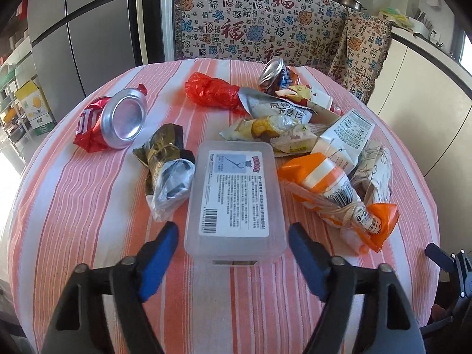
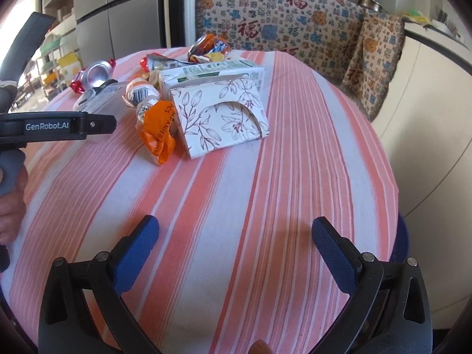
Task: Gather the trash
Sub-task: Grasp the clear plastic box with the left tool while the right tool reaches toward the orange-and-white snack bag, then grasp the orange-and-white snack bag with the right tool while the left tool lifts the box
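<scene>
Trash lies on a round striped table (image 1: 88, 206). In the left wrist view a clear plastic box (image 1: 236, 197) lies just ahead of my open left gripper (image 1: 233, 236), its near end between the blue fingertips without touching them. Around it lie a crushed red can (image 1: 115, 118), a dark wrapper (image 1: 168, 168), a red bag (image 1: 212, 90), an orange wrapper (image 1: 333, 185) and several cartons. My right gripper (image 2: 236, 233) is open and empty over bare cloth, short of a floral paper box (image 2: 221, 121) and the orange wrapper (image 2: 157, 131).
A sofa with a patterned cover (image 1: 265, 23) stands behind the table. A grey fridge (image 1: 82, 29) is at the back left and a white counter (image 1: 427, 103) at the right. My left gripper's body (image 2: 53, 126) crosses the right wrist view at the left.
</scene>
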The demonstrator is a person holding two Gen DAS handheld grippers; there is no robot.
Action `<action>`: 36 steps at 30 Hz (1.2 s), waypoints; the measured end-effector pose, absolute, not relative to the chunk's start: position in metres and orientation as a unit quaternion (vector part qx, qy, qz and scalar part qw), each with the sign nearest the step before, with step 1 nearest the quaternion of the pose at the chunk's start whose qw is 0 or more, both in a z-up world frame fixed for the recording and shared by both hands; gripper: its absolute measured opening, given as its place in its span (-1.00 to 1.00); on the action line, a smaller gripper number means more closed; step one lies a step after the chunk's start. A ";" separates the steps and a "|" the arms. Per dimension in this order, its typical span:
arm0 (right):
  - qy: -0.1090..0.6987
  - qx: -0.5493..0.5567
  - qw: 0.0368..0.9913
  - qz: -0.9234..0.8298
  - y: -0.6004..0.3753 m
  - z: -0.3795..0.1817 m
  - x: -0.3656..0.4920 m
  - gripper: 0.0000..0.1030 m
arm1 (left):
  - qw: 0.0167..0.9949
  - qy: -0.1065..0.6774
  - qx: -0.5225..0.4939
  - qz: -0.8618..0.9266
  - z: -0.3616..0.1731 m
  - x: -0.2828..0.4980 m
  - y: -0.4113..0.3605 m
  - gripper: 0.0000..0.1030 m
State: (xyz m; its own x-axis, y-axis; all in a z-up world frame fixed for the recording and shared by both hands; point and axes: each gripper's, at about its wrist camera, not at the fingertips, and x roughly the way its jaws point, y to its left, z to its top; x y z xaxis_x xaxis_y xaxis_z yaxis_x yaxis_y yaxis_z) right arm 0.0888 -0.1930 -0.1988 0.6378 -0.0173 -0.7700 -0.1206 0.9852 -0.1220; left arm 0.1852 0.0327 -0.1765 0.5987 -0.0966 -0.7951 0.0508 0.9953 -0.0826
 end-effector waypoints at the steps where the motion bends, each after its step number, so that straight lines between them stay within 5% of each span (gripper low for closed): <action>1: 0.423 -0.083 0.902 0.028 -0.193 -0.198 0.089 0.99 | 0.894 0.444 -0.027 -0.045 -0.176 0.184 0.033 0.19; 12: 0.396 -0.069 0.910 0.104 -0.173 -0.166 0.103 0.97 | 0.898 0.436 -0.044 -0.044 -0.175 0.100 0.059 0.19; 16: 0.396 -0.065 0.903 0.156 -0.149 -0.158 0.121 0.70 | 0.900 0.431 -0.060 -0.032 -0.170 0.082 0.075 0.20; 22: 0.457 -0.081 0.864 0.196 -0.114 -0.184 0.152 0.65 | 0.898 0.434 -0.071 -0.033 -0.171 0.084 0.086 0.34; 25: 0.488 -0.053 0.838 0.239 -0.109 -0.192 0.151 0.39 | 0.894 0.440 -0.074 -0.039 -0.173 0.085 0.089 0.34; 31: 0.485 -0.067 0.840 0.233 -0.104 -0.177 0.152 0.61 | 0.894 0.442 -0.058 -0.051 -0.171 0.089 0.092 0.39; 36: 0.511 -0.098 0.826 0.216 -0.087 -0.186 0.188 0.62 | 0.890 0.452 -0.014 -0.058 -0.170 0.104 0.081 0.39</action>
State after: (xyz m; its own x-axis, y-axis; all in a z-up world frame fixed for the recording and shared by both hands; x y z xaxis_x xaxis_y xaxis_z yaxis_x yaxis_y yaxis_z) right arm 0.1879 -0.0866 -0.1856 0.3834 0.2564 -0.8873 -0.4575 0.8873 0.0587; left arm 0.1036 0.0811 -0.1704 0.5846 -0.1155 -0.8031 0.0903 0.9929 -0.0771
